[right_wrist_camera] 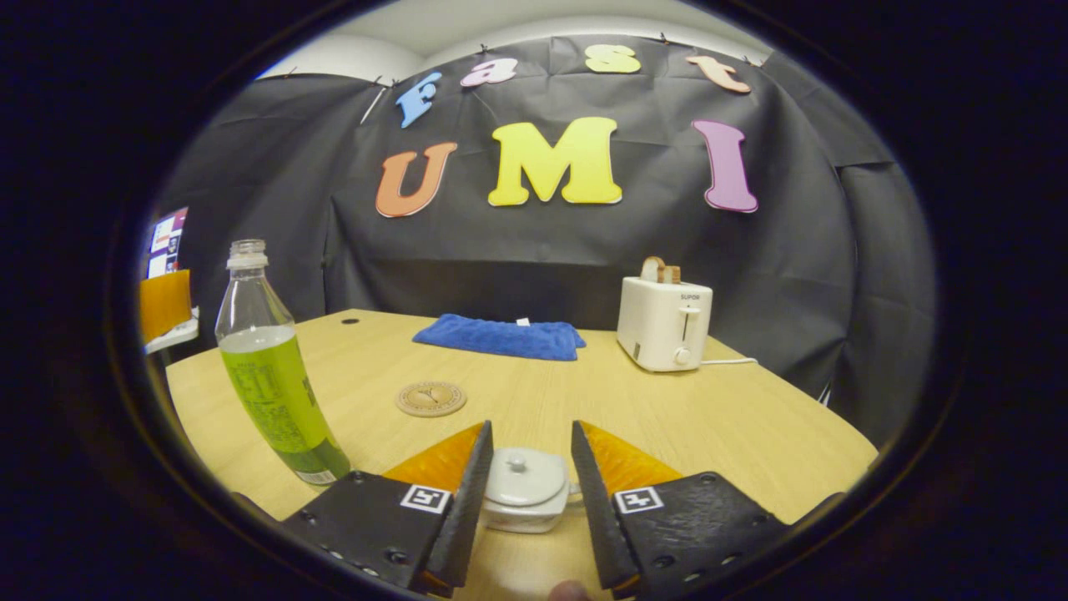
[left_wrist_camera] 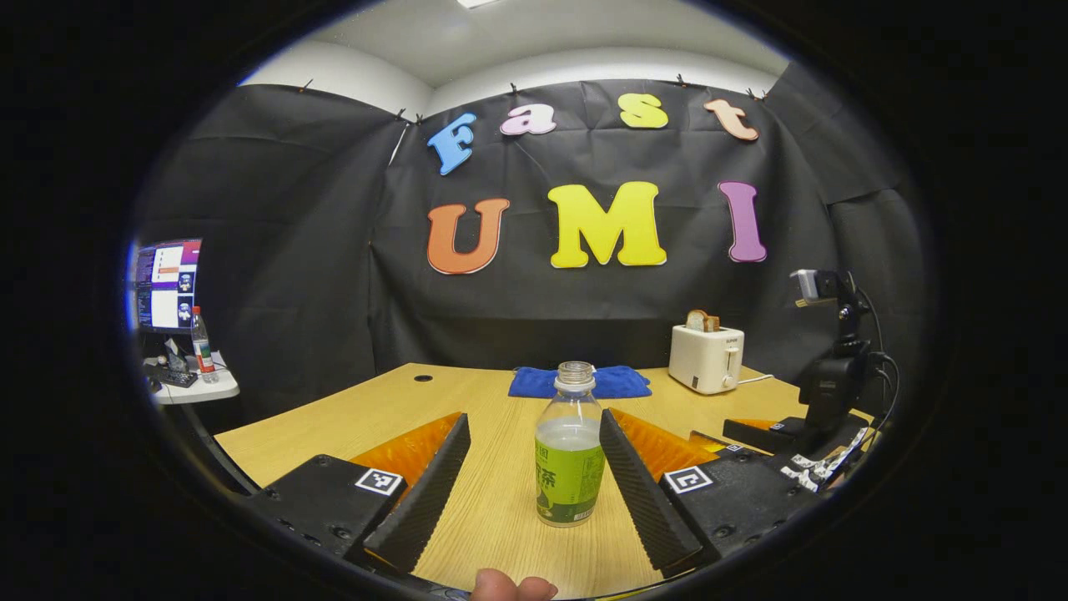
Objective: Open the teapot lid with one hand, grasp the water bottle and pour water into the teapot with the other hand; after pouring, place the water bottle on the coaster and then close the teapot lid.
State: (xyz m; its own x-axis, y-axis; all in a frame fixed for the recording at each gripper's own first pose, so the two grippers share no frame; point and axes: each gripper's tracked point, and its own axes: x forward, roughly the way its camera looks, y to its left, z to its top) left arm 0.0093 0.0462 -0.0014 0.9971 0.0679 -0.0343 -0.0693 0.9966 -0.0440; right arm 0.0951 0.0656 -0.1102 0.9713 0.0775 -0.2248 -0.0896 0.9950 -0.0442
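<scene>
The left gripper [left_wrist_camera: 534,476] stands wide around the upright, uncapped water bottle [left_wrist_camera: 570,451], a gap on both sides. The right gripper [right_wrist_camera: 531,484] is spread astride the lidded teapot [right_wrist_camera: 526,488], not touching. The coaster [right_wrist_camera: 430,398] lies on bare table [right_wrist_camera: 734,426]; a blue towel [right_wrist_camera: 501,336] and toaster [right_wrist_camera: 663,321] sit near the far edge.

Teapot [right_wrist_camera: 526,501] body mostly hid betw right gripper [right_wrist_camera: 529,492] fingers; spout, handle couldn't be seen. Monitor [left_wrist_camera: 167,284] cut by edge, screen too small.
</scene>
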